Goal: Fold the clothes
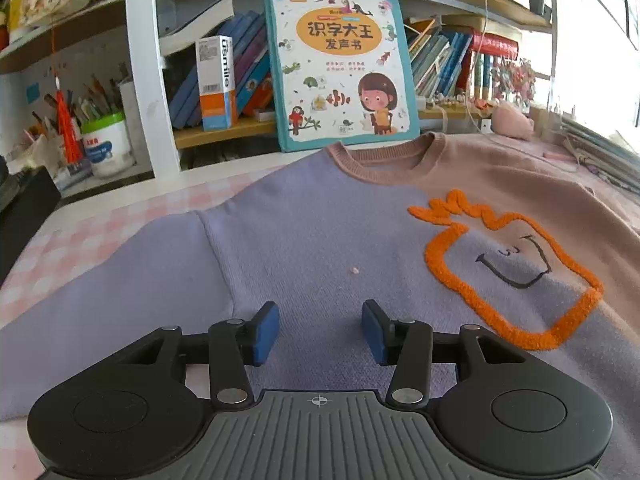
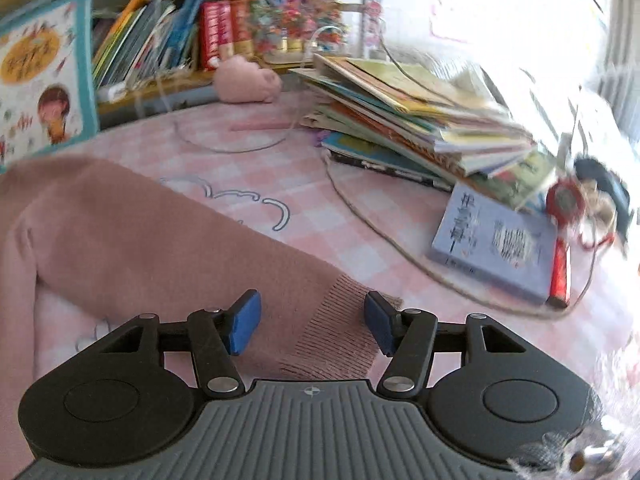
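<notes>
One knitted sweater (image 1: 312, 232), lilac on one half and dusty pink on the other, lies flat on the pink checked surface (image 2: 328, 208). The left tool (image 1: 320, 330) hangs over its lilac chest, the blue pads apart and empty. The right tool (image 2: 312, 322), likewise parted and empty, straddles the one pink ribbed cuff (image 2: 344, 332).

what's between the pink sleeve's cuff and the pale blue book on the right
In the right wrist view, only bare pink checked tablecloth and a thin cord crossing it lie between the sleeve cuff and the blue book.
</notes>
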Tool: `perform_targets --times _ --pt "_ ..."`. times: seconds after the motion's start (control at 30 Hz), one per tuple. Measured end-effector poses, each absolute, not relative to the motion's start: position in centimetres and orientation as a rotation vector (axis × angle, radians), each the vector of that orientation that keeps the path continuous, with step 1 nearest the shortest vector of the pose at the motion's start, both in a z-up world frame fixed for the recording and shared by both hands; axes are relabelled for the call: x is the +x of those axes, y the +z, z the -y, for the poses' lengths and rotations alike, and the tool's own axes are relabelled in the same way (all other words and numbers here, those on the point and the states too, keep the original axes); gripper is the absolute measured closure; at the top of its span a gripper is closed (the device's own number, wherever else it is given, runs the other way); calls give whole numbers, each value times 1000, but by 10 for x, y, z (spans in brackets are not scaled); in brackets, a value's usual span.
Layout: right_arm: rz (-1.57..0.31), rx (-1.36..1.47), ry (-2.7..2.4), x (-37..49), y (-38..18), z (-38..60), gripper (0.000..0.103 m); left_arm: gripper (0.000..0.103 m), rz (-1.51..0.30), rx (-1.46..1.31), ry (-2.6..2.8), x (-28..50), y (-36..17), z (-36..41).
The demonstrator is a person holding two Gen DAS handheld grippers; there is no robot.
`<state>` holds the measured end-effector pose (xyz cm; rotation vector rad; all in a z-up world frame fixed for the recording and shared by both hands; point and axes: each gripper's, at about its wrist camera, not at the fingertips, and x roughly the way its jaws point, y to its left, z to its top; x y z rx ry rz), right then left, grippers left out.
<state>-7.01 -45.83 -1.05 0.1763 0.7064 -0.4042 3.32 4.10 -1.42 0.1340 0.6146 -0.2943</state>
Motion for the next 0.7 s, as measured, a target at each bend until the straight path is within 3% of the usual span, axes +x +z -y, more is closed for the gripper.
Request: perform_targets --times 0.13,0.53,0.7 --pt "-707 140 -366 -56 -9 458 98 56 -614 137 -294 34 -15 -41" --pt "-426 -316 -463 10 42 437 100 54 -613 147 -285 33 -15 -39" --pt "-480 -442 -481 51 26 443 100 54 -612 151 -282 33 -15 -38"
